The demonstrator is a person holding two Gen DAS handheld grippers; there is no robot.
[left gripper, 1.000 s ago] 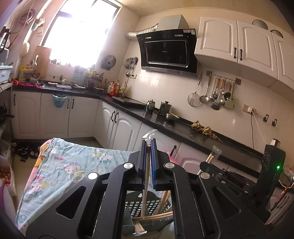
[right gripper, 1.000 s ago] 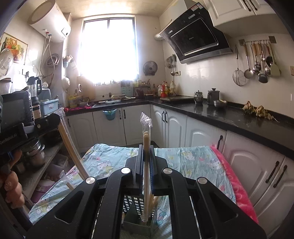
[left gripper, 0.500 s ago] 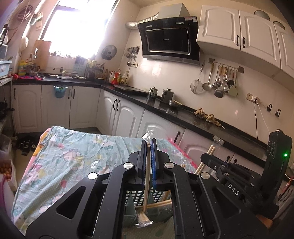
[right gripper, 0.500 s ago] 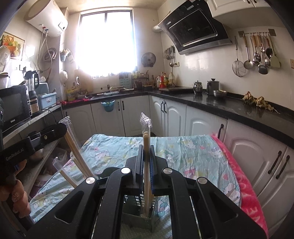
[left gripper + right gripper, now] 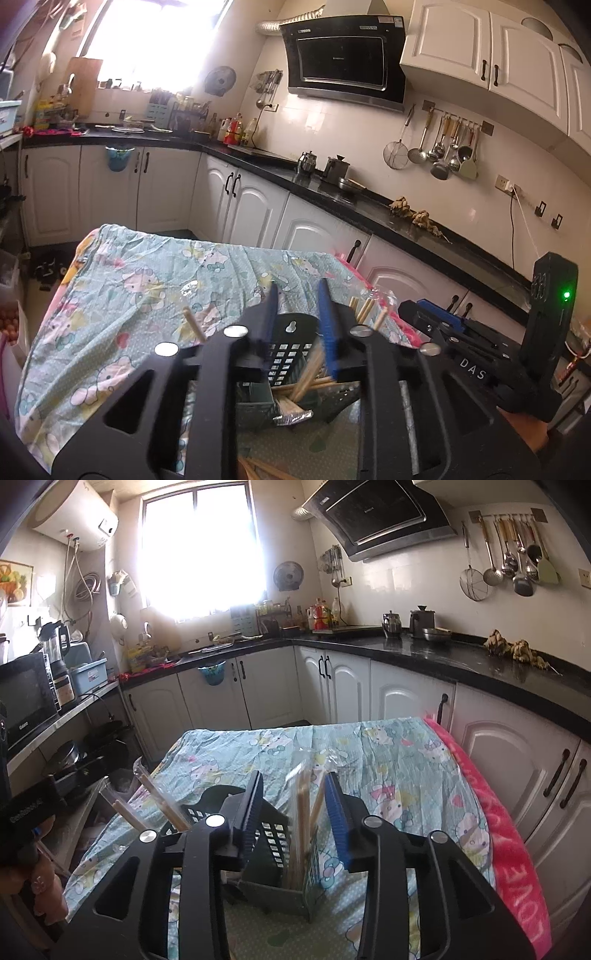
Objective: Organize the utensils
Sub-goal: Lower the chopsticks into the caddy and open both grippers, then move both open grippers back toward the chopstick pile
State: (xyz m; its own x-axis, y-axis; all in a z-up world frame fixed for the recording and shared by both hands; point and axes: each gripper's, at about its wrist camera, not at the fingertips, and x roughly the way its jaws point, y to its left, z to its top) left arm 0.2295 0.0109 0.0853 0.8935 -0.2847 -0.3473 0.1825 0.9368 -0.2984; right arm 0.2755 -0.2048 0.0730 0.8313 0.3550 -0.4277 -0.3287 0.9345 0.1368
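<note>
Desk draped in pale blue cartoon-print cloth, pink towel along its right edge. Dark perforated utensil caddy stands on the cloth, chopsticks upright inside.

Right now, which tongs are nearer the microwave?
Left. Left tongs: microwave's side of the basket; right tongs: far side. Both just opened, gripping nothing; chopsticks stand between the right pair.

A thin, wrinkled printed cloth is spread over the tabletop. A dark matt plastic holder with perforated walls is seen holding pale, smooth wooden chopsticks sleeved in clear glossy wrap. Matt black plastic forms each hand-held gripper, with ridged blue pads. Beyond, a glossy black countertop.
</note>
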